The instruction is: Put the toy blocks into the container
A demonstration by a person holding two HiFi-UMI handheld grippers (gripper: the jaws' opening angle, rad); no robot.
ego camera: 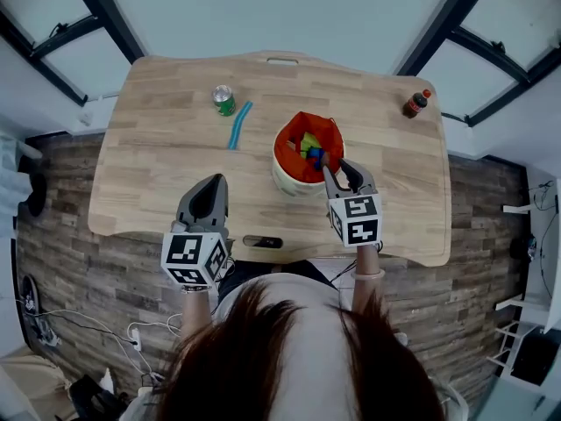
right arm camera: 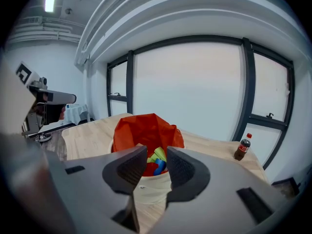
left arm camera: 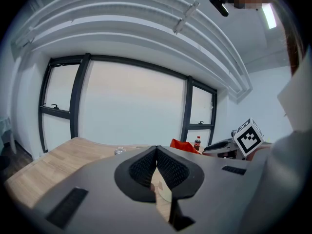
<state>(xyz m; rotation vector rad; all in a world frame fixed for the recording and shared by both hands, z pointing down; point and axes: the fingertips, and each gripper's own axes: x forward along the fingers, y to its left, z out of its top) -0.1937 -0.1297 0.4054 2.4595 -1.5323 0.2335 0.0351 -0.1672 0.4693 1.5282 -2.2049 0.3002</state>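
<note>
A beige container with a red liner (ego camera: 285, 147) stands right of the table's middle; green, yellow and blue toy blocks (ego camera: 311, 145) lie inside it. My right gripper (ego camera: 336, 167) hovers at the container's near right rim, open, nothing between its jaws. In the right gripper view the red liner (right arm camera: 146, 126) and the blocks (right arm camera: 156, 162) show past the open right gripper (right arm camera: 157, 152). A long blue piece (ego camera: 238, 124) lies on the table left of the container. My left gripper (ego camera: 215, 181) is over the table's near left part, shut and empty, its tips meeting in the left gripper view (left arm camera: 156, 149).
A green can (ego camera: 223, 100) stands at the back left beside the blue piece. A cola bottle (ego camera: 415, 103) stands at the far right corner, also seen as the bottle (right arm camera: 242, 147). A small dark object (ego camera: 263, 241) sits at the table's front edge. Wooden tabletop (ego camera: 158, 165).
</note>
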